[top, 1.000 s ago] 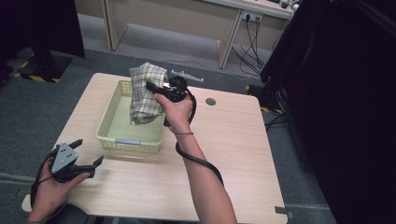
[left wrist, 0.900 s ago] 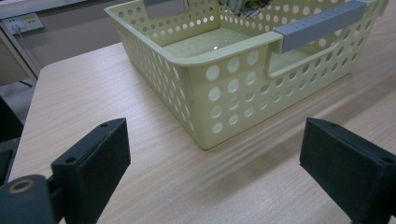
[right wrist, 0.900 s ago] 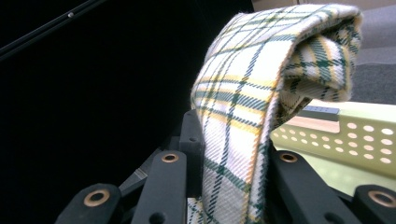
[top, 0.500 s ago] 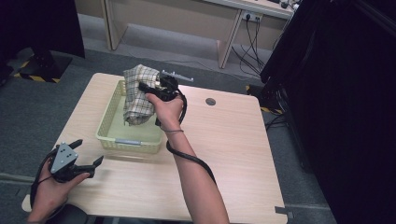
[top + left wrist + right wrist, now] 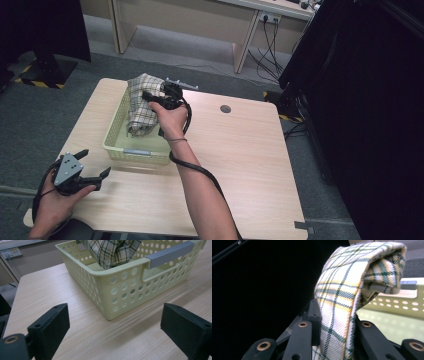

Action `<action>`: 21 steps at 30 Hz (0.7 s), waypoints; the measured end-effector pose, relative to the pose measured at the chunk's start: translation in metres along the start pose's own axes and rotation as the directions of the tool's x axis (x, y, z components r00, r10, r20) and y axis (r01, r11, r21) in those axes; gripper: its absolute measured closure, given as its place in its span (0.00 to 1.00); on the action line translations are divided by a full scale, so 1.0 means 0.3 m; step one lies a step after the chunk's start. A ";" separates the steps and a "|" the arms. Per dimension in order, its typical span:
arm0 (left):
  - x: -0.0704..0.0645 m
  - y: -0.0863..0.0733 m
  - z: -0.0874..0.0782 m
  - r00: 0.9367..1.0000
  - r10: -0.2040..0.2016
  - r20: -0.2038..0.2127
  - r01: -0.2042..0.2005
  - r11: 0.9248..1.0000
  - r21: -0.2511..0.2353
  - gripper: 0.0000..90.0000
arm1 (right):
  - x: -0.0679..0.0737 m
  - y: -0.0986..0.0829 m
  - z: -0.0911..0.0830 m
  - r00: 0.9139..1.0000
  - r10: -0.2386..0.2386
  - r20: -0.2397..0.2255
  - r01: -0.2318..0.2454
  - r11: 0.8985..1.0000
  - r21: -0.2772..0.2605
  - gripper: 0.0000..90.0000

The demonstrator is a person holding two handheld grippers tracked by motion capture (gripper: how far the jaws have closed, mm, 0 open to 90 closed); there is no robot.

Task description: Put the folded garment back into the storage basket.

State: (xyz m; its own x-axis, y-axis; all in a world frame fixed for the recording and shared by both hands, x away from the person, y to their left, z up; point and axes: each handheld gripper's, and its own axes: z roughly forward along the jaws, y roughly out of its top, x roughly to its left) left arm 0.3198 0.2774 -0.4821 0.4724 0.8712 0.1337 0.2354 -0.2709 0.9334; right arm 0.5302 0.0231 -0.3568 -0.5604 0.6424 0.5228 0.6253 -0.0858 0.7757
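Hanging from the right gripper, the plaid cloth droops over the far end of the pale green basket, its long axis running pretty much top to bottom with the loose end down inside. From the high view you mostly get a bunched lump of checks. The right gripper view is way better for the grip: both black jaws are squeezed tight on a fold of the plaid cloth, which rises from between them and flops over at the top, with a bit of the basket wall behind.

The left gripper view adds the near side of the basket, all perforated, with a grey handle bar on its rim, and the cloth's lower end dangling inside.

The right forearm stretches diagonally up across the wooden table, hand curled round the tool above the basket. The left gripper rests low by the near left corner, jaws spread wide, nothing in them, pointing toward the basket.
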 end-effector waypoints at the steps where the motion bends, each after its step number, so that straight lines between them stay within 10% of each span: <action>1: 0.000 0.000 0.000 1.000 0.000 0.001 0.000 1.000 0.000 0.09 | 0.001 -0.003 0.007 1.000 0.001 0.001 -0.001 1.000 0.000 0.84; 21: 0.000 0.000 0.000 1.000 0.001 0.006 -0.001 1.000 -0.001 0.09 | 0.011 -0.036 0.066 0.999 0.050 0.011 -0.050 0.999 0.017 0.84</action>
State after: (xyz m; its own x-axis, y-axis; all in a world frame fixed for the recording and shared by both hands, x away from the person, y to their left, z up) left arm 0.3199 0.2775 -0.4821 0.4776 0.8686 0.1324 0.2346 -0.2713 0.9335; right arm 0.5322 0.0413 -0.3703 -0.5224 0.6454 0.5573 0.6617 -0.1055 0.7423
